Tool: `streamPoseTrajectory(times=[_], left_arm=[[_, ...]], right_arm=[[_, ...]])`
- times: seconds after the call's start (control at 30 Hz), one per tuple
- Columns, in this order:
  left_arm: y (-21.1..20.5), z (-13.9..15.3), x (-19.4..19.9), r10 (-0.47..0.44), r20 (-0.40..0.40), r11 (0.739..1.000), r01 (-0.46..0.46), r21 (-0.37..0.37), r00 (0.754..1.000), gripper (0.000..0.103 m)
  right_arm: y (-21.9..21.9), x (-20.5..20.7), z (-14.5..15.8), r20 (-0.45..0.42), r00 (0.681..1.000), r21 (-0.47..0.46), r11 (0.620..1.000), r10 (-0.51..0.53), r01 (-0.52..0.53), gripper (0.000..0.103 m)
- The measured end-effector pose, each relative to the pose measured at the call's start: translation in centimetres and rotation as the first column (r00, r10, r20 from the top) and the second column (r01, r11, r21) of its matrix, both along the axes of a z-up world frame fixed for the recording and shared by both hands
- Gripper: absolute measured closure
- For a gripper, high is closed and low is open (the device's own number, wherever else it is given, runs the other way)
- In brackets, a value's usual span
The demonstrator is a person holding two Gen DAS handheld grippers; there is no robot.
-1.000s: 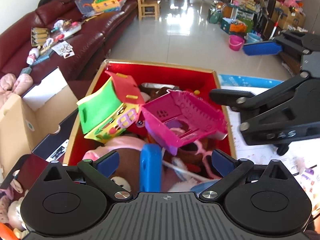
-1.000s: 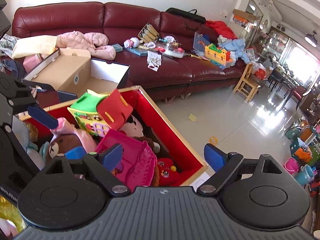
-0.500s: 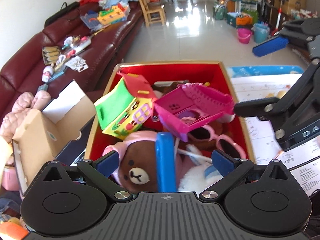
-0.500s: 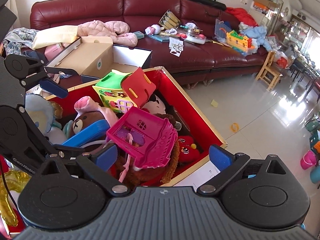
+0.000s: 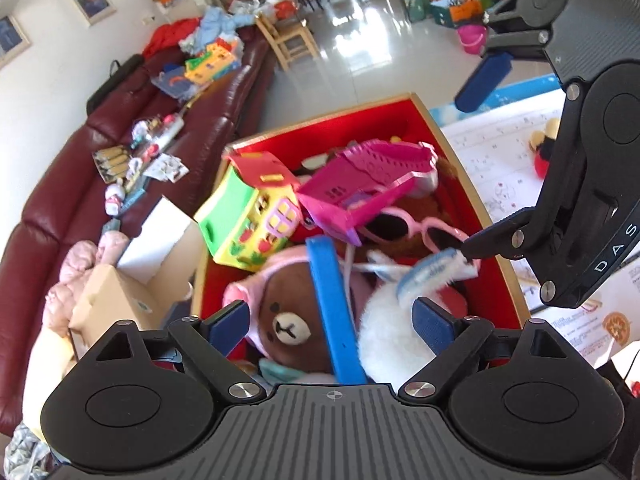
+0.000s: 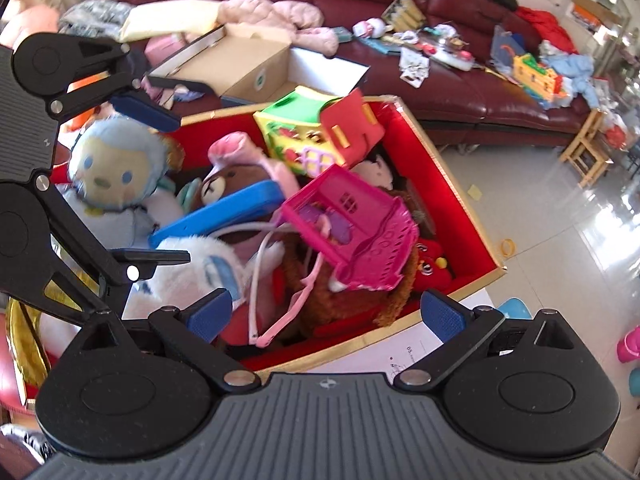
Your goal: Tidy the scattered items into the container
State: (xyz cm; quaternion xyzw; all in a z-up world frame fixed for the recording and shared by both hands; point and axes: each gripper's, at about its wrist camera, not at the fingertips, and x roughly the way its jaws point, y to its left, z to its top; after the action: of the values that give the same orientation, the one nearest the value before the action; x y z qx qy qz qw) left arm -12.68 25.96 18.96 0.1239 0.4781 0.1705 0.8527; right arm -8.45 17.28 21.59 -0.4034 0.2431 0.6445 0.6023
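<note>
Left claw (image 5: 334, 322) closing, pinching nothing; right claw (image 6: 326, 314) opening, empty; both over the toy-filled red box (image 6: 436, 168).

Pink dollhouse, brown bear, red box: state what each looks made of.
Pink dollhouse: hard moulded plastic, slightly glossy, with crisp window cutouts.
Brown bear: plush fabric, matt and fuzzy, with a stitched muzzle.
Red box: probably card; matt red lining, tan rim edge.
</note>
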Motion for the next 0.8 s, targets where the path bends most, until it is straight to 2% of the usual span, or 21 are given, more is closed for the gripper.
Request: streamPoseTrajectory(times=[0.17, 0.27, 0.8], left_arm=[[0.1, -1.8, 0.2, 0.026, -0.075, 0.998, -0.029, -0.046, 0.997, 0.008], [0.0, -2.0, 0.1, 0.033, -0.092, 0.998, -0.038, -0.054, 0.995, 0.008], [0.3, -2.0, -0.9, 0.046, -0.083, 0.994, -0.054, -0.100, 0.995, 0.007]], right_arm=[[0.6, -1.7, -1.3, 0.056, 0.994, -0.083, 0.993, 0.093, -0.089, 0.002], [0.6, -2.2, -1.7, 0.077, 0.990, -0.105, 0.988, 0.119, -0.111, 0.002], [0.8, -2.9, -2.3, 0.123, 0.981, -0.164, 0.978, 0.147, -0.126, 0.002]])
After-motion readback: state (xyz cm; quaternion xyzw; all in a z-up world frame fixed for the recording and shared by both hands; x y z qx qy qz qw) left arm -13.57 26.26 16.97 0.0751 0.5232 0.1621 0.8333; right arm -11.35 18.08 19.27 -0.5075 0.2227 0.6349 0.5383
